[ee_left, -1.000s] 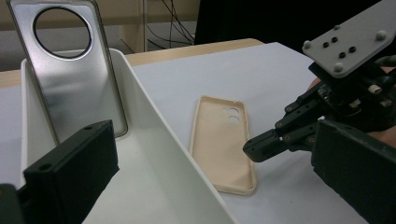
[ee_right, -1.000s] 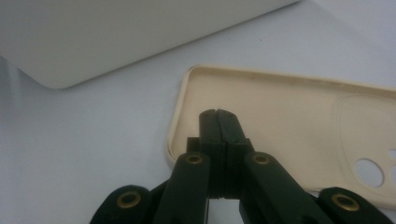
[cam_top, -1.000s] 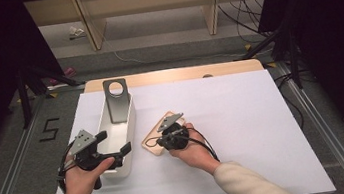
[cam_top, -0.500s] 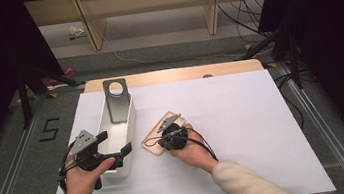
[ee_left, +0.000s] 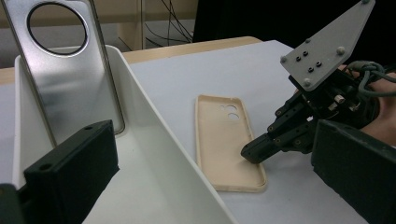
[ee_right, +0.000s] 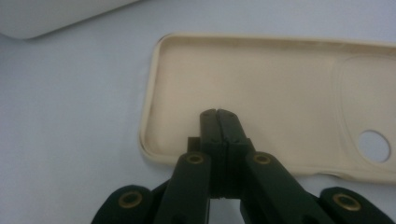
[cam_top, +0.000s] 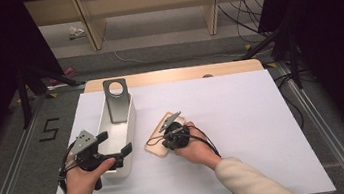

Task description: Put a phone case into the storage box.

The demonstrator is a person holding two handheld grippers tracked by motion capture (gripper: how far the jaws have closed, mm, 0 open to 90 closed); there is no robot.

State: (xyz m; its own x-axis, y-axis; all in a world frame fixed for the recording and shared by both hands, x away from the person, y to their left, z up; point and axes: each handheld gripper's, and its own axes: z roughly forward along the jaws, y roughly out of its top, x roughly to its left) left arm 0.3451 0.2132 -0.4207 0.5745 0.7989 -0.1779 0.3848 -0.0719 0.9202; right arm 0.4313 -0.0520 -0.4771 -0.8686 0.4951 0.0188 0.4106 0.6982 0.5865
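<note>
Phone case [ee_right: 261, 102], cream, soft-looking, shallow rectangle with camera holes, lies open-side up; right gripper [ee_right: 217, 114], clenched empty, tips inside it. Left gripper [ee_left: 196, 163] gapes across a white bin's wall [ee_left: 159, 154].

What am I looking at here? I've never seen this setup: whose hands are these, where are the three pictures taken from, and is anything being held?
A person works at a table covered in white, holding a two-jaw hand tool in each hand. One picture looks down from above; the other two come from cameras riding on each tool.

The left gripper is open at the near end of a white tray, one jaw inside it. A silver phone leans upright in the tray.

The right gripper is shut, empty, its tip over the inside of a beige phone case lying open side up beside the tray.
</note>
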